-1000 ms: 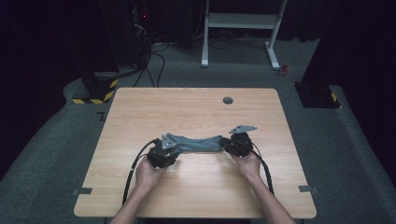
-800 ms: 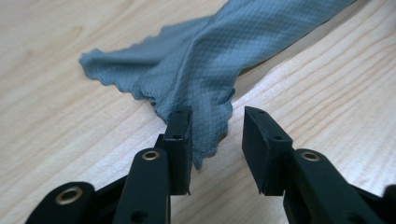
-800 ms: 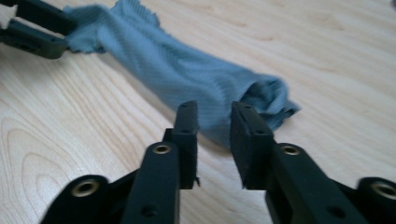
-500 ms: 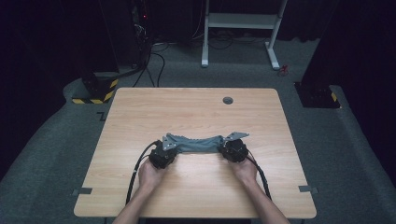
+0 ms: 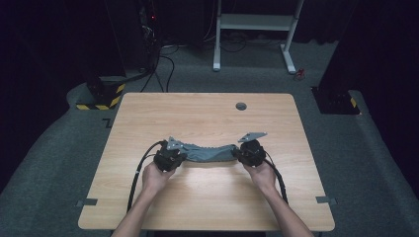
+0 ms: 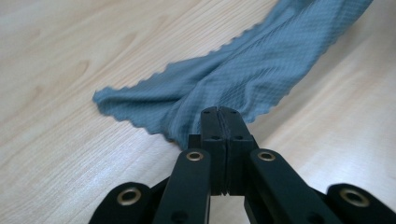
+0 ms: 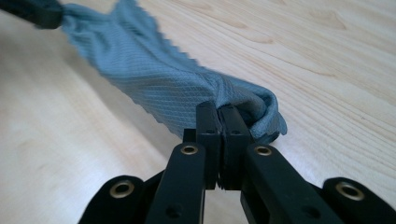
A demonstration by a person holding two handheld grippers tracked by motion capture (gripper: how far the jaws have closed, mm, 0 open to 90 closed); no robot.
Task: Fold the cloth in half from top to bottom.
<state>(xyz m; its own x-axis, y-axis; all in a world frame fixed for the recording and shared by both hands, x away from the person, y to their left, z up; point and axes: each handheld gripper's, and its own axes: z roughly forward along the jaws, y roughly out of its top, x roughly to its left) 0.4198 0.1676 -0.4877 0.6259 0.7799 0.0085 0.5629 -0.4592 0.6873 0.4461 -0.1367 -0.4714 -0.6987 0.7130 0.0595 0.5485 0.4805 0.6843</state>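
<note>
We are pinching the grey-blue waffle-weave cloth (image 5: pixel 210 153) bunched between our left claw (image 6: pixel 219 114) and right claw (image 7: pixel 219 109), both clamped on thin folds, so pulling apart is risking a slip.

Both forearms reach forward side by side, left tongs (image 5: pixel 174 159) and right tongs (image 5: pixel 245 154) clamped tight, tips facing inward.

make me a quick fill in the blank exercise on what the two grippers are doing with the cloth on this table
1. The cloth stretched between the two grippers is ____ in colour.
2. The left gripper has its jaws ____ on one end of the cloth.
3. The right gripper pinches the ____ end of the cloth.
4. The table has a top made of ____.

Missing words: grey-blue; shut; other; wood
</note>
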